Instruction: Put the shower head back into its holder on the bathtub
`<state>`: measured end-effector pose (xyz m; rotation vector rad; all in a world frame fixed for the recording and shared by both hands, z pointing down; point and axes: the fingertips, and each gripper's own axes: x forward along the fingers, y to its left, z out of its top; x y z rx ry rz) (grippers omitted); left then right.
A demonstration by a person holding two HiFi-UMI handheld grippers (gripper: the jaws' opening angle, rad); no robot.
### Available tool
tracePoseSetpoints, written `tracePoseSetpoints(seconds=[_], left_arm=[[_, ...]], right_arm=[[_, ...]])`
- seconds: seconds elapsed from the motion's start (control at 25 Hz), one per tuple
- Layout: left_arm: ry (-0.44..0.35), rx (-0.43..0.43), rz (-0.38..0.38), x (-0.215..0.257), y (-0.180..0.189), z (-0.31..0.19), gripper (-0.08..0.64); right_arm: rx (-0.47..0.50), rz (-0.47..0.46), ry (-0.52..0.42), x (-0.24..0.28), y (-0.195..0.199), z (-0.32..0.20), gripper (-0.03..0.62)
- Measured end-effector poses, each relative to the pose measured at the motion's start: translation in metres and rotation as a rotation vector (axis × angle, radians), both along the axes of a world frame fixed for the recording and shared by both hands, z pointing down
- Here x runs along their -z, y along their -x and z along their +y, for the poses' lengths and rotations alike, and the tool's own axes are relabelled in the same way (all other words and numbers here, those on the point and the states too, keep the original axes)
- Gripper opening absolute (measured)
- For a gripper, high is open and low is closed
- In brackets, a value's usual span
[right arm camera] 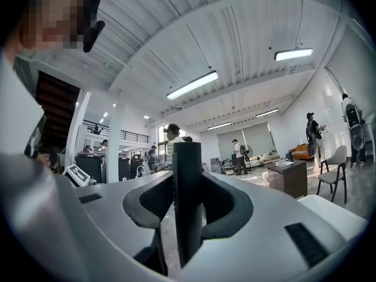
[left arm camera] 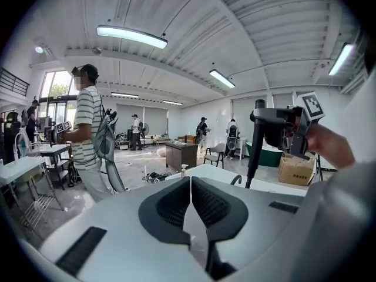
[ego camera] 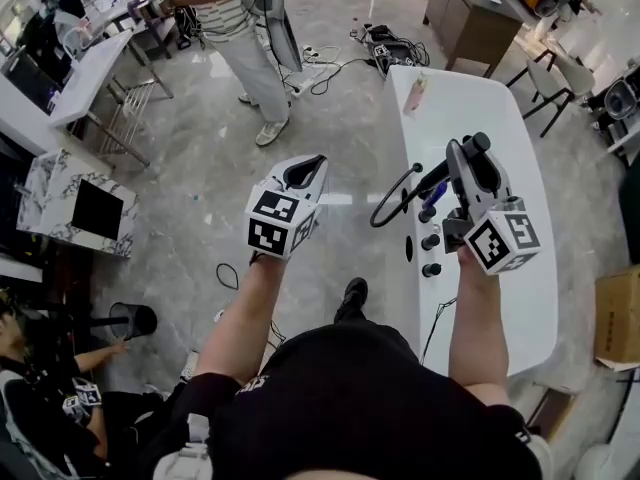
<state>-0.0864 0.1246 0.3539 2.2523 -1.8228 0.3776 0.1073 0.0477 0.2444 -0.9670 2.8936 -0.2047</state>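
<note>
While our right gripper (ego camera: 468,168) clamps the shower head (right arm camera: 187,192) at frame right, our left gripper (ego camera: 305,171) is closed, empty.

I'm working in a big open lab hall: strip lights (left arm camera: 131,37) overhead, desks (ego camera: 85,78), loose cables (ego camera: 335,68) on the floor (ego camera: 330,168), a carton (ego camera: 617,318), one lone bathtub (ego camera: 530,303).

Tub deck (ego camera: 470,108) free fwd, knobs (ego camera: 431,241), hose (ego camera: 392,200) nearby

Left gripper (ego camera: 306,168) closed, right gripper (ego camera: 472,150) clamped
</note>
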Motion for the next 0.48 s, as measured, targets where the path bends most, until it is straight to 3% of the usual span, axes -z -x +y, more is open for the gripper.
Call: tracePoseSetpoints(seconds=[0.24, 0.48], left_arm=[[-0.006, -0.038, -0.014, 0.008, -0.028, -0.075, 0.021], [-0.015, -0.086, -0.031, 0.012, -0.055, -0.12, 0.021]], right_arm=[[-0.007, -0.015, -0.019, 0.006, -0.024, -0.067, 0.143], [-0.043, -0.024, -0.006, -0.002, -0.047, -0.1, 0.143]])
